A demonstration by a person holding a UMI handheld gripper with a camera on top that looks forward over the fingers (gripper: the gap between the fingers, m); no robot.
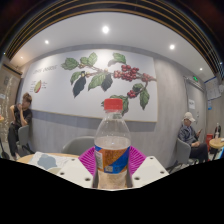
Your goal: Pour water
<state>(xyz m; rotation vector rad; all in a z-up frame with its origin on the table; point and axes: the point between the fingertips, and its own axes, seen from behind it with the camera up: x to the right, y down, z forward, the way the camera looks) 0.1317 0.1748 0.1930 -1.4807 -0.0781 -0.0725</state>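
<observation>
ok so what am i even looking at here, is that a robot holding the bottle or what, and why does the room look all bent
No robot arm here: a person carries a hand-held gripper with two fingers, and the camera rides on that tool, looking forward along the fingers. Its wide-angle lens is what bends the room. The pale shapes at the bottom are the fingers, with pink pads on their inner faces. Between them stands a clear plastic bottle with a red cap and an orange and blue label; the pads appear to press on it from both sides, so it looks held. Beyond it is a café-like room: a wall mural of leaves and berries, ceiling lights, and seated people at either side. A table edge shows behind the fingers.
</observation>
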